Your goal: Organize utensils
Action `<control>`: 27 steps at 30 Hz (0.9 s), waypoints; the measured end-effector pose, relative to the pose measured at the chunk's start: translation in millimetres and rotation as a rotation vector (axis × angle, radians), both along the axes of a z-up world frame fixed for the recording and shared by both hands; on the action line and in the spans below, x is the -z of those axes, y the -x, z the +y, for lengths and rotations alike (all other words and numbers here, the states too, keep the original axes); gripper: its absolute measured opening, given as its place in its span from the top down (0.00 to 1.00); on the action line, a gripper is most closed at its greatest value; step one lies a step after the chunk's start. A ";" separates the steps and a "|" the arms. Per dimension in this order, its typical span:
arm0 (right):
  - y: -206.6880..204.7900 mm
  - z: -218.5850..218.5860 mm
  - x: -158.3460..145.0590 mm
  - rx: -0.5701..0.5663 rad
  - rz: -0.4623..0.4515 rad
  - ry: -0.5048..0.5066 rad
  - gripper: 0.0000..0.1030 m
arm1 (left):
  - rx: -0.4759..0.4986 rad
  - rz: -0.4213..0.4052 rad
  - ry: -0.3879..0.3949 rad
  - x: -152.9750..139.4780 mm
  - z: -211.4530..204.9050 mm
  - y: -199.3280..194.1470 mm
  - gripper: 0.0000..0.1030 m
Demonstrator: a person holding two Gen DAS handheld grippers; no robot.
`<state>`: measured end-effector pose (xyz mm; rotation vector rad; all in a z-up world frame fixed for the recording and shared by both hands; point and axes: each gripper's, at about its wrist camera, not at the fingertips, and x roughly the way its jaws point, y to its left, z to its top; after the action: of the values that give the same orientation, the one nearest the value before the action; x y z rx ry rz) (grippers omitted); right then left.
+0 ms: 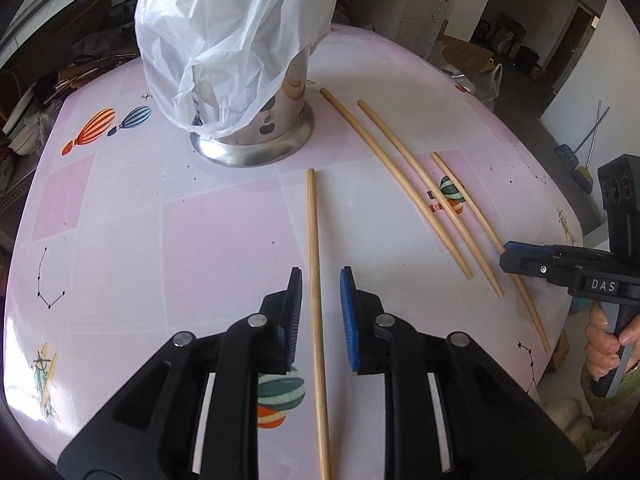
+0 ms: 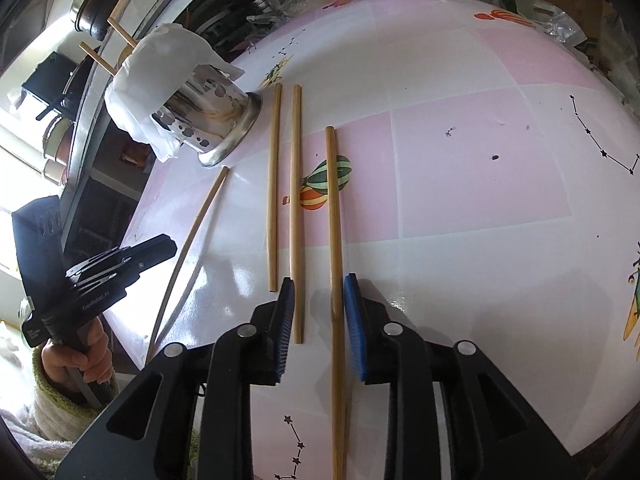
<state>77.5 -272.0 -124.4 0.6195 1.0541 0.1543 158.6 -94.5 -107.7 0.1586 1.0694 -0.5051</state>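
Observation:
Four wooden chopsticks lie on a pink tablecloth [image 1: 160,220]. One chopstick [image 1: 313,240] runs straight between the fingers of my left gripper [image 1: 320,312], which is open with its pads clear of it. In the right wrist view my right gripper [image 2: 319,320] is open over two chopsticks: a long one [image 2: 335,220] close to the right pad, and the near end of another [image 2: 297,200] just inside the left pad. A third chopstick [image 2: 273,184] lies left of them. Behind stands a perforated metal utensil holder [image 1: 260,132] with a white plastic bag [image 1: 224,32] stuffed in it.
The right gripper's body [image 1: 560,272] and the hand holding it sit at the table's right edge in the left wrist view. Beyond the table are cardboard boxes, bags and shelves with clutter. The table edge runs close behind the holder [image 2: 208,112].

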 end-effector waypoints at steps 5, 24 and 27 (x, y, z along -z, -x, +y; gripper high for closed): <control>-0.1 0.2 0.2 -0.001 -0.004 -0.006 0.69 | 0.018 -0.020 -0.040 2.6 -12.9 -17.1 0.82; 0.9 -2.2 1.4 0.000 -0.013 -0.025 0.69 | -0.004 -0.023 -0.139 16.4 -34.0 -45.1 0.95; 1.5 -2.0 1.5 0.000 -0.013 -0.023 0.69 | -0.014 -0.018 -0.100 14.6 -29.7 -46.8 0.95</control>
<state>76.0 -273.9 -125.9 0.6388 1.0410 0.1708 205.4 -124.2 -122.3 0.2428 1.0779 -0.4371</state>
